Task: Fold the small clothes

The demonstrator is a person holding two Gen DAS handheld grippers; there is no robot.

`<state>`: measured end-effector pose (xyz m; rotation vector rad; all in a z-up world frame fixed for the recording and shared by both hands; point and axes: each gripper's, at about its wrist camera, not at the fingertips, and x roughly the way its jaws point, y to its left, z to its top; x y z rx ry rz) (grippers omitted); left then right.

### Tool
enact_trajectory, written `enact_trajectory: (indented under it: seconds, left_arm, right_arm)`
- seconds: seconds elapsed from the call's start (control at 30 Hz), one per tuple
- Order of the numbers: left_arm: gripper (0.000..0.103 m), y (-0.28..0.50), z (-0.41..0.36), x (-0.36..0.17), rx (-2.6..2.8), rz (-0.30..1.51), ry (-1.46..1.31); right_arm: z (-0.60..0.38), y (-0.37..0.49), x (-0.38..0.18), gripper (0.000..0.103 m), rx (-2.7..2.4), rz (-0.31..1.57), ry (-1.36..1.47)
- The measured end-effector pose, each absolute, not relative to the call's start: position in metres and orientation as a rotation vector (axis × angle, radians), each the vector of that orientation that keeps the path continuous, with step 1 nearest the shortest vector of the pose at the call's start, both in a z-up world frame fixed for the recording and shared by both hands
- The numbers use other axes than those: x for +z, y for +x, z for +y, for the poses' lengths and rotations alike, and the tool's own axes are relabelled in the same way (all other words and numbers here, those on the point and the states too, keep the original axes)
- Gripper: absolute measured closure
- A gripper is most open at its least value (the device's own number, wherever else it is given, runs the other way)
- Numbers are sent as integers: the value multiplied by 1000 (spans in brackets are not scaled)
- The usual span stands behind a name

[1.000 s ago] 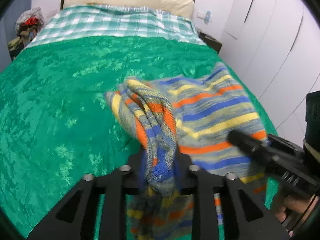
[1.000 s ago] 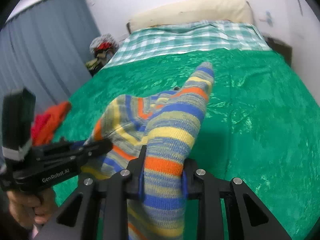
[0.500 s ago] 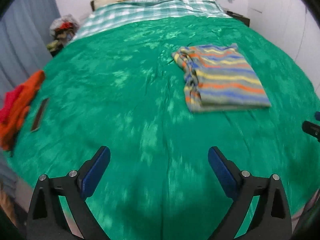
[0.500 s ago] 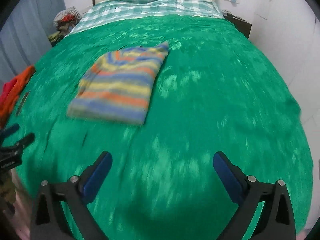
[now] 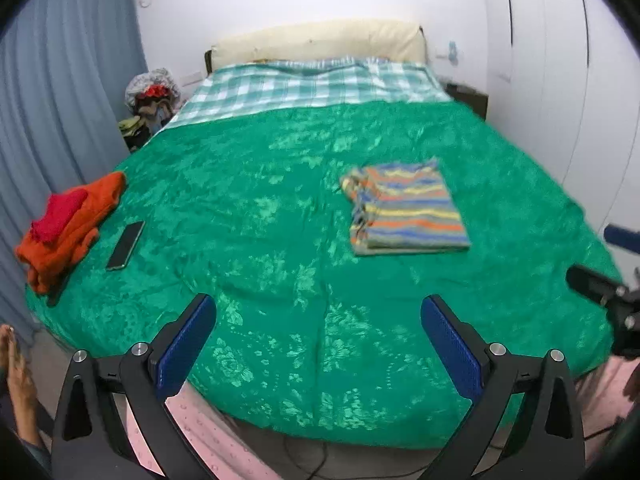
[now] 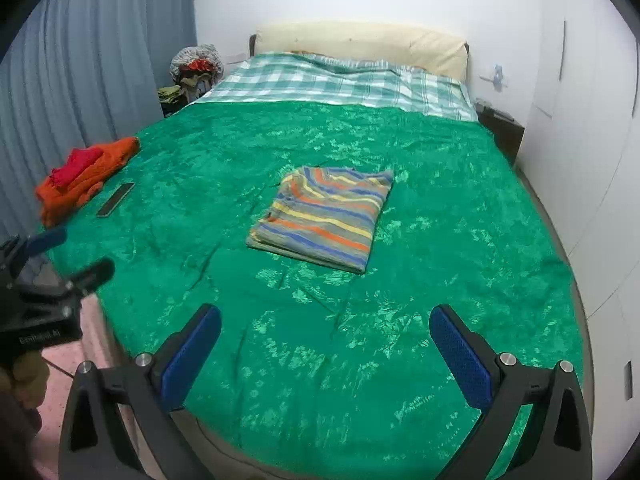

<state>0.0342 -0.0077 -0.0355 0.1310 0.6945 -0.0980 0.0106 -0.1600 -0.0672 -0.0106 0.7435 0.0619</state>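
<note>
A striped knit garment (image 5: 406, 210) lies folded flat on the green bedspread (image 5: 280, 208), toward the right in the left wrist view and near the middle in the right wrist view (image 6: 326, 218). My left gripper (image 5: 318, 346) is open and empty, held back over the foot of the bed. My right gripper (image 6: 326, 354) is open and empty too, well short of the garment. Each gripper shows at the edge of the other's view, the right one (image 5: 608, 276) and the left one (image 6: 56, 260).
A pile of orange and red clothes (image 5: 70, 226) and a phone (image 5: 125, 245) lie at the bed's left edge. A checked sheet (image 5: 312, 88) and pillow (image 5: 320, 40) lie at the head. White wardrobes (image 5: 560, 100) stand right, a curtain (image 5: 48, 120) left.
Both grippers let go of the striped garment, opened wide and pulled back to the foot of the bed. The garment now lies folded flat on the bedspread.
</note>
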Motion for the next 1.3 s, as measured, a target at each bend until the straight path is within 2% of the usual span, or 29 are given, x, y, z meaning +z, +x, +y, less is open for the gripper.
enact_trajectory:
  seconds: [0.27,0.63,0.97,1.3]
  left_arm:
    - [0,25,4,-27,-52,687,165]
    - [0,22,-6,-4,-99,779,125]
    - [0,-6,-24,6,-117,860,191]
    - [0,-23,-23,11,-127,874,195]
  right_arm:
    - [-133,-17,-49,0,60,750,-117]
    - [-126,-18,-15,1,11,757,-49]
    - [-133,-41,-19,1,29,856,-37]
    - [-129,-67,-6,1,12,869,-38]
